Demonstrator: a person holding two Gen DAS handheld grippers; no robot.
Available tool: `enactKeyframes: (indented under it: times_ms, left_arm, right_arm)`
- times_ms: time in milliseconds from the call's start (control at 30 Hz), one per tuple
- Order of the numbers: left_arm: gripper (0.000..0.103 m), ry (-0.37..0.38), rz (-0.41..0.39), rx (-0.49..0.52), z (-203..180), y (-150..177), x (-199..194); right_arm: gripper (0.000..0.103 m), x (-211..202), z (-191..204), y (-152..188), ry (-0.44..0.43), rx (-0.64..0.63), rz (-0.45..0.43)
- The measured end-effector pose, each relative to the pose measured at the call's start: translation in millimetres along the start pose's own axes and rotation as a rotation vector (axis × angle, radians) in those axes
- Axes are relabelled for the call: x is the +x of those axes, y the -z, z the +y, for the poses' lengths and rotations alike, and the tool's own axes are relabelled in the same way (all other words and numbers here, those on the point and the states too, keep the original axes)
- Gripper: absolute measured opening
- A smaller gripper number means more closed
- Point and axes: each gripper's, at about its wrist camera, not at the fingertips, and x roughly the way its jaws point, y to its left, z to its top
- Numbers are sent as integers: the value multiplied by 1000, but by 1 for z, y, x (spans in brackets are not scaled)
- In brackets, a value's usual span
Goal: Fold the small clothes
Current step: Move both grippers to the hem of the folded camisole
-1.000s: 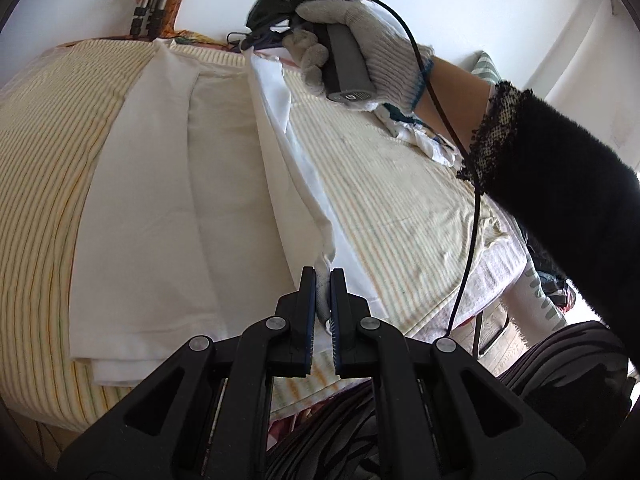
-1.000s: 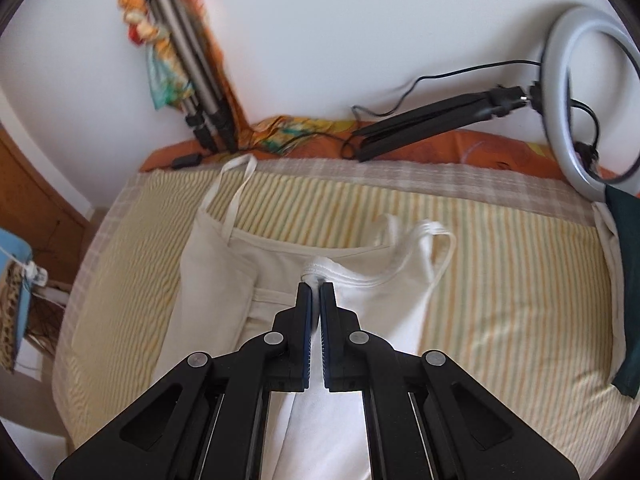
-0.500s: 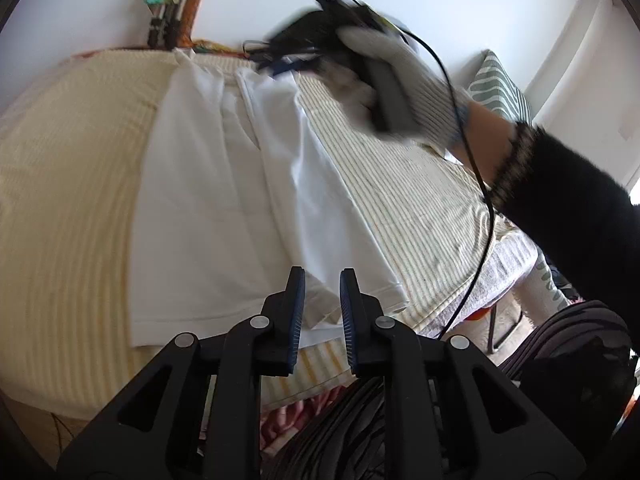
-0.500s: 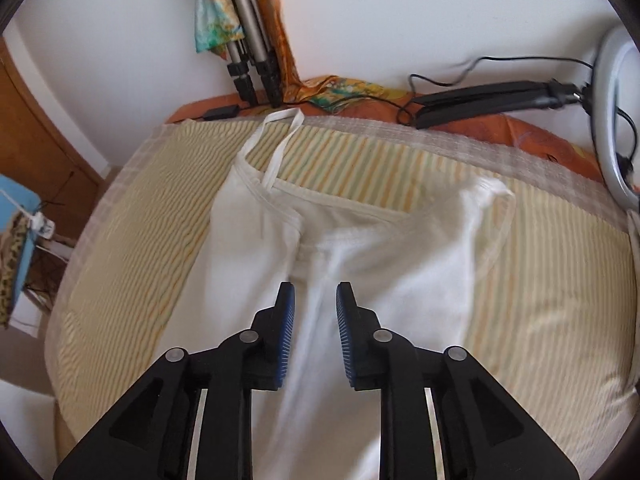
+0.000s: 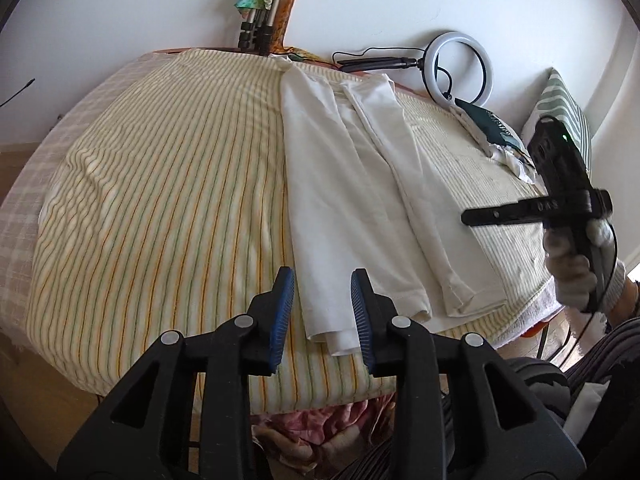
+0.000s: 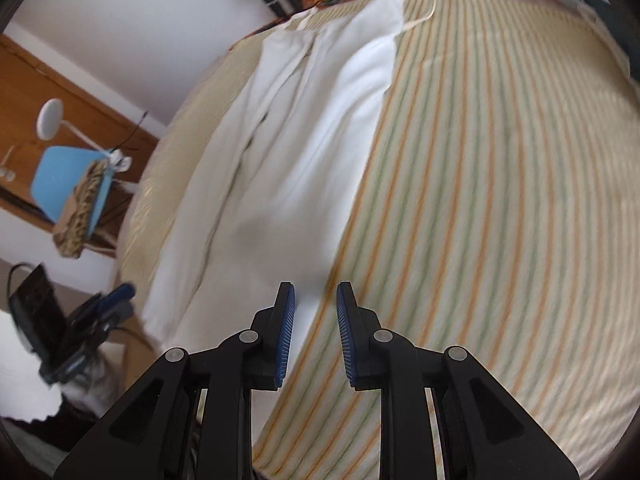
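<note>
A white strappy garment (image 5: 360, 184) lies flat on the striped bed, folded lengthwise into a long narrow strip. It also shows in the right wrist view (image 6: 296, 152), somewhat blurred. My left gripper (image 5: 322, 300) is open and empty, raised over the garment's near hem. My right gripper (image 6: 314, 308) is open and empty above the garment's right edge. In the left wrist view the right gripper (image 5: 568, 204) is held in a gloved hand off to the right of the garment.
The bed (image 5: 160, 200) has a yellow striped cover. A ring light (image 5: 460, 68) and tripod legs (image 5: 256, 20) stand at the far edge. Dark and white clothes (image 5: 492, 128) and a striped pillow (image 5: 564, 108) lie at the far right. A blue chair (image 6: 68, 184) stands beside the bed.
Both grippers let go of the garment's right side after laying it over the middle, opened, and pulled back. The right gripper swung down to the right of the garment.
</note>
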Motion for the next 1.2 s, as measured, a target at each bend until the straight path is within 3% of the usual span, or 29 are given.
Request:
enactKeyframes:
  times_ms: [167, 267, 367, 433, 600, 633, 767, 933, 1067, 1133, 1200]
  left_arm:
    - [29, 0, 19, -39, 10, -1, 7]
    - [29, -11, 22, -26, 5, -4, 9]
    - [29, -31, 1, 19, -7, -9, 5]
    - [29, -12, -8, 54, -17, -14, 4]
    - [29, 54, 6, 204, -51, -25, 13]
    - [29, 83, 17, 254, -60, -26, 17]
    - [29, 153, 45, 395, -84, -26, 28]
    - [29, 180, 71, 498, -103, -22, 43]
    - [29, 189, 94, 503, -104, -23, 56]
    - [29, 198, 107, 503, -104, -23, 62]
    - [29, 196, 117, 507, -106, -22, 67]
  right_arm:
    - [19, 3, 5, 12, -60, 29, 9]
    - [3, 5, 8, 17, -34, 20, 28]
    - [1, -11, 9, 25, 21, 0, -4]
    - [1, -12, 6, 27, 45, 11, 5]
    - [6, -11, 20, 24, 55, -102, 5]
    - [6, -15, 21, 19, 53, -117, -17]
    - [28, -23, 14, -12, 98, -135, -113]
    - [28, -27, -5, -78, 155, -110, -222]
    - [27, -14, 4, -126, 183, -161, -231]
    - [27, -4, 0, -148, 147, -173, -190]
    - [27, 13, -3, -166, 165, -184, -153]
